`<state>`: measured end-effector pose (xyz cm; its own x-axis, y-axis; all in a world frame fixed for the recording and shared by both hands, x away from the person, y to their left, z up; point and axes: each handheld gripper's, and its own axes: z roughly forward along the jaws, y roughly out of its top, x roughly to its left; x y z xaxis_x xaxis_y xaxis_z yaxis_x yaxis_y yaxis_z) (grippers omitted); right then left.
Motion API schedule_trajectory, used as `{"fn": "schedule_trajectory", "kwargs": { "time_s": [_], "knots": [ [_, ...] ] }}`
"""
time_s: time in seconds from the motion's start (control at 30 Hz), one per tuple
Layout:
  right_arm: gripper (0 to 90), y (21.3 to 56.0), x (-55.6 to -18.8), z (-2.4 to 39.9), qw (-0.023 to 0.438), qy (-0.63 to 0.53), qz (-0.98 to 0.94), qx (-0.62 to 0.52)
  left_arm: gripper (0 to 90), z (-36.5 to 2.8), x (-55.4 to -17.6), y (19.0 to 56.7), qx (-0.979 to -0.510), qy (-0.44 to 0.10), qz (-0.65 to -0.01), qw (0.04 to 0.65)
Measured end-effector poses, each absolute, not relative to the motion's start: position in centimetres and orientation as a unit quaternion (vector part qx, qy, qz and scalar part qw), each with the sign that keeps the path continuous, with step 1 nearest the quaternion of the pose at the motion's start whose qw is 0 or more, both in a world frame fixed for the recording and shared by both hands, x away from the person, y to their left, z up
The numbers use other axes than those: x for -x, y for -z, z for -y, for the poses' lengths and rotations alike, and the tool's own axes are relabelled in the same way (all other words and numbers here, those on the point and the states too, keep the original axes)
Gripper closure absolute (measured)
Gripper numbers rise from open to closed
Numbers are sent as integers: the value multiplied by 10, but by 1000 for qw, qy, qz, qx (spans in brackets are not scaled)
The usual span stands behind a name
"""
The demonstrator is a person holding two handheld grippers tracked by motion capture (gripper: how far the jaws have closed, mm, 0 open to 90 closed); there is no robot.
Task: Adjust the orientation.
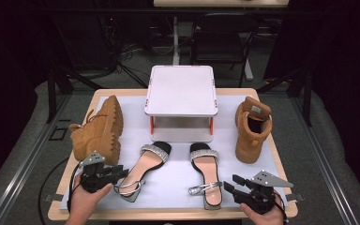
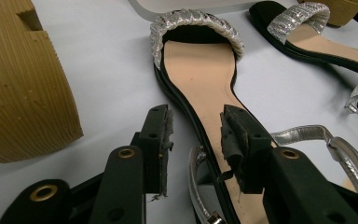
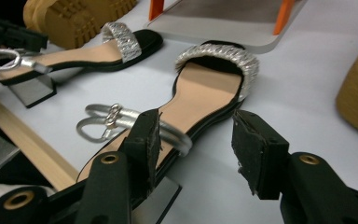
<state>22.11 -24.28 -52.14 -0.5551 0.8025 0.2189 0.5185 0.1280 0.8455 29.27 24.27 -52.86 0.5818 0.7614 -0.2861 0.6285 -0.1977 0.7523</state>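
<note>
1. Two sandals lie in the lower middle of the high view on the white mat (image 1: 262, 154): the left sandal (image 1: 143, 168) and the right sandal (image 1: 206, 171), each with a glittering toe band and a silver ankle strap.
2. Two tan boots: one on its side at left (image 1: 98, 131), one upright at right (image 1: 252, 129).
3. One white two-level rack (image 1: 181, 91) with orange posts stands at centre, behind the sandals.
4. A small label shows on the upright boot's tongue; its writing is too small to read.
5. The left gripper (image 1: 120, 174), lower left, is released: its jaws straddle the left sandal's heel end without pressing it.
6. The right gripper (image 1: 230, 183), lower right, stands open, just beside the right sandal's heel.
</note>
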Motion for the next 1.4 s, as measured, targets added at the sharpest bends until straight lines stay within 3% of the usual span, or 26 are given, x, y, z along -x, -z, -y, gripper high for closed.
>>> {"fn": "schedule_trajectory", "kwargs": {
  "time_s": [0.33, 0.57, 0.7, 1.13, 1.3, 1.4],
  "knots": [
    [524, 530, -221, 234, 123, -469, -758, -436, 578, -235, -294, 529, -776, -78, -439, 447],
    [793, 532, -223, 226, 132, -451, -771, -431, 577, -234, -292, 528, -775, -82, -439, 448],
    [851, 532, -225, 229, 135, -445, -769, -439, 577, -234, -292, 529, -775, -81, -438, 447],
    [874, 532, -227, 232, 136, -445, -767, -442, 553, -230, -289, 521, -772, -85, -442, 448],
    [876, 531, -226, 233, 135, -442, -769, -442, 562, -215, -287, 512, -797, -133, -413, 420],
    [878, 531, -226, 232, 142, -440, -771, -439, 562, -211, -289, 509, -796, -123, -419, 420]
  ]
}}
